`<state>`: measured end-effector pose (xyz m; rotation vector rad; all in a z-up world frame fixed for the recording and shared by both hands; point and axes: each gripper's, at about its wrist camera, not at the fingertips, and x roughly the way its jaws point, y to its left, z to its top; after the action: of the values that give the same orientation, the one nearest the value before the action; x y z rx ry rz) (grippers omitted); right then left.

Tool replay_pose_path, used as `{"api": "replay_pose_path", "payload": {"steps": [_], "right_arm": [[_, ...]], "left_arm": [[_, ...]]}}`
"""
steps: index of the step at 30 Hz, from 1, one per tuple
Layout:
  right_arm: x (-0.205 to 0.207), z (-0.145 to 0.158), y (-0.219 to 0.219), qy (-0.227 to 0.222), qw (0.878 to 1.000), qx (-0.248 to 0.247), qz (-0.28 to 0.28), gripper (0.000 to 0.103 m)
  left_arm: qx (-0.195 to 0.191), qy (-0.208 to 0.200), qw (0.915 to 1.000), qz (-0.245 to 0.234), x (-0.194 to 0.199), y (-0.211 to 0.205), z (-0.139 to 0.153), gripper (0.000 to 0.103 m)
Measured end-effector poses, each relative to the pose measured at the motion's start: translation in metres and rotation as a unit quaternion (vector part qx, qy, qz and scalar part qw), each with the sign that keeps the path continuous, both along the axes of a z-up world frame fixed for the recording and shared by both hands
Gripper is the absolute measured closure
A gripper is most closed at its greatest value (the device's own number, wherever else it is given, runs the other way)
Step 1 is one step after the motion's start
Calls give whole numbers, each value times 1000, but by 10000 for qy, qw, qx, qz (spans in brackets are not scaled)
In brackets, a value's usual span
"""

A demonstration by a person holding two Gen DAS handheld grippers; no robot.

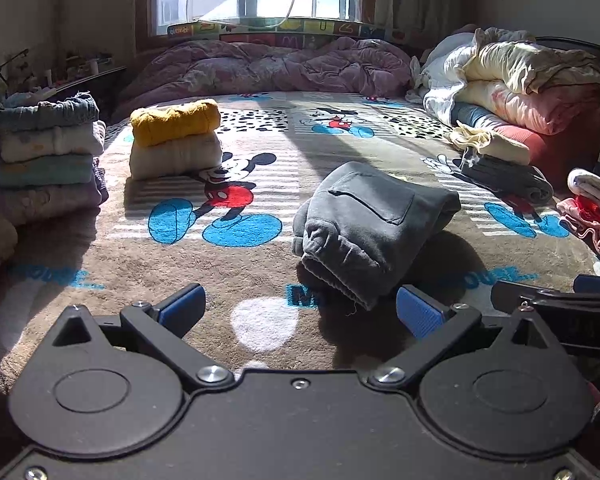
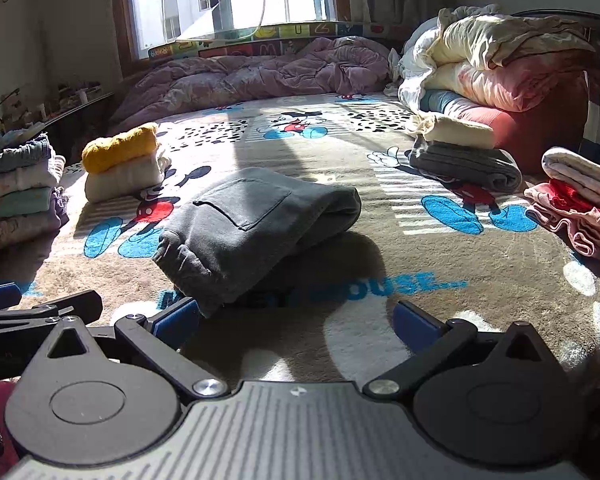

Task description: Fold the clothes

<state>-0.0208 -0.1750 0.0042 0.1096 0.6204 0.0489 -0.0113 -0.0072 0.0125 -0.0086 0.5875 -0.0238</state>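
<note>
A folded grey pair of sweatpants [image 1: 370, 224] [image 2: 252, 228] lies on the cartoon-mouse blanket [image 1: 260, 152], pocket side up, cuffs toward me. My left gripper [image 1: 300, 312] is open just short of it, its right blue pad [image 1: 418, 312] close to the cuffs, nothing between the fingers. My right gripper [image 2: 296, 320] is also open, its left pad [image 2: 178, 320] beside the garment's near corner. In the left wrist view the right gripper's black arm shows at the far right edge. The left gripper's arm shows at the left edge of the right wrist view.
A yellow and cream folded pile [image 1: 176, 138] sits left of centre. A taller stack [image 1: 46, 156] stands at far left. Grey and cream folded items [image 2: 464, 156] and pink-red clothes [image 2: 580, 204] lie right. Quilts [image 1: 268, 68] and bedding [image 2: 500, 60] fill the back.
</note>
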Motion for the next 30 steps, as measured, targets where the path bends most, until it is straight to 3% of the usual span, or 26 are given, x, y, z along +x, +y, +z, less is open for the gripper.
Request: {"api": "replay_pose_path", "payload": {"steps": [8, 11, 13, 19, 23, 30], "right_arm": [[3, -4, -5, 9, 9998, 168, 60, 1], [7, -8, -8, 30, 9997, 232, 67, 1], [11, -12, -10, 20, 9996, 283, 58, 1], [28, -44, -17, -268, 9975, 631, 190, 1], [45, -72, -24, -265, 9938, 1034, 303, 1], [63, -89, -40, -141, 9861, 1636, 238, 1]], "left_arm": [[-176, 135, 9997, 55, 3, 2, -4, 0], [-234, 60, 9996, 164, 7, 4, -8, 0], [-239, -211, 9993, 217, 8, 5, -11, 0], [-54, 256, 9993, 263, 40, 8, -32, 0], [-161, 353, 9991, 142, 54, 6, -48, 0], [-462, 468, 9978, -1, 84, -2, -68, 5]]}}
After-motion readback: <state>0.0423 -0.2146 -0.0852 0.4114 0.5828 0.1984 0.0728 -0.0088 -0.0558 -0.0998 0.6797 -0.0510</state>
